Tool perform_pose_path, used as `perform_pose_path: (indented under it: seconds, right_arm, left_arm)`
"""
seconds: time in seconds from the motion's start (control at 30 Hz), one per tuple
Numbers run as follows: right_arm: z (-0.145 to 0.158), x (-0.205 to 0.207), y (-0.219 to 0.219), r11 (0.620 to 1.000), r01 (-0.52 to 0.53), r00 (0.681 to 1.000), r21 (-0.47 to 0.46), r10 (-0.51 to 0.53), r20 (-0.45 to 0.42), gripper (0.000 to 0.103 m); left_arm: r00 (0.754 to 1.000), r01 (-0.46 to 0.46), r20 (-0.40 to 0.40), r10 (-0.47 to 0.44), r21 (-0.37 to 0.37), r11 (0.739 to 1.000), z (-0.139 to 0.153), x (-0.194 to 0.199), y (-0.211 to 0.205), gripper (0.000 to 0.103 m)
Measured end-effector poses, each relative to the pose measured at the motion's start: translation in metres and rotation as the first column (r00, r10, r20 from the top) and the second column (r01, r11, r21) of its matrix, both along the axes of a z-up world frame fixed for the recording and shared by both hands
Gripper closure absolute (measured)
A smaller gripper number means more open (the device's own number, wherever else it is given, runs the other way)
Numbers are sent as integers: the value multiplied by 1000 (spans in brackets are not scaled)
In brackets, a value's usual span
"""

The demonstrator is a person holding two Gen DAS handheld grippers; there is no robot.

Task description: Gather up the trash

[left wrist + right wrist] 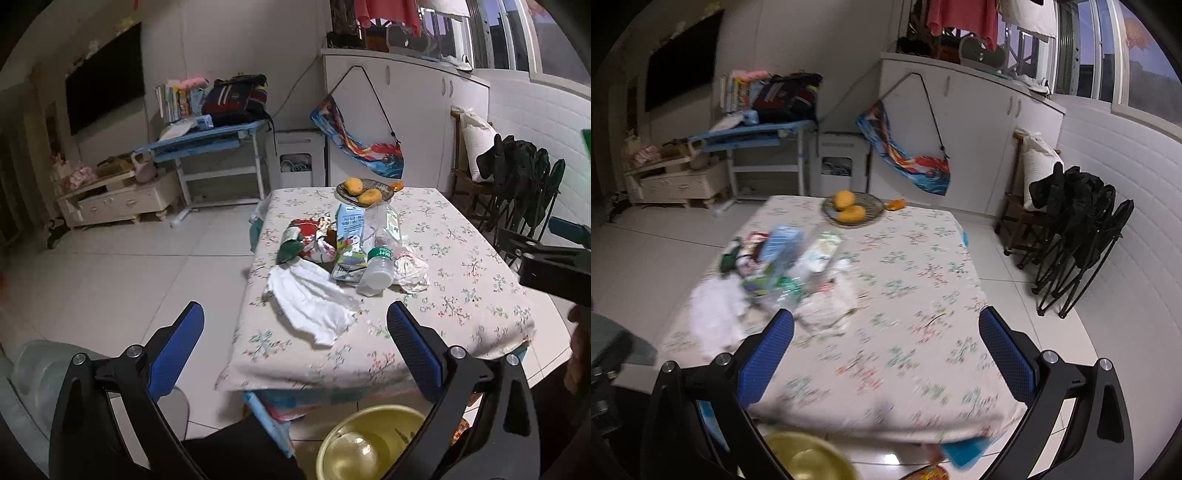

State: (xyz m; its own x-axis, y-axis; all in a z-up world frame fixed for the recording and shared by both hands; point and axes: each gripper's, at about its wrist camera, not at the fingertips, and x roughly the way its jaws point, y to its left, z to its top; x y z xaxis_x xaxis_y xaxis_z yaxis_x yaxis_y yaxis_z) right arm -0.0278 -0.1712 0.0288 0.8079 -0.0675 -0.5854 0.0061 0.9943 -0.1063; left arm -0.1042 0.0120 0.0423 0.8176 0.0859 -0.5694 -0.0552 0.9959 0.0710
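Floral-cloth table (461, 295): trash pile (347, 254), white tissue (314, 306), fruit plate (364, 192) at far edge.

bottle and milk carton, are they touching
Touching. The left wrist view shows the bottle lying against the carton, overlapping its right edge with no gap. The right wrist view is too blurred to confirm it.

Fruit plate (364, 191) on floral-clothed table (461, 258); folded black chairs (1082, 236) nearby.

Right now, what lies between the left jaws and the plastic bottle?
In the left wrist view, a crumpled white tissue lies on the tablecloth between the open left gripper and the plastic bottle.
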Motion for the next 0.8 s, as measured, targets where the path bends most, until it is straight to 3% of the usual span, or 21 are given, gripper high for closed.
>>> perform_pose_path:
  seconds: [0.3,0.8]
  right_arm:
    - [13,-52,38,998,-61,997,-14,62,48,7]
    - [15,-76,42,998,-66,995,-12,67,68,7]
  left_arm:
    - [999,-23,36,24,-26,999,1,-36,20,7]
    - [994,2,107,5,-66,998,4,-48,22,7]
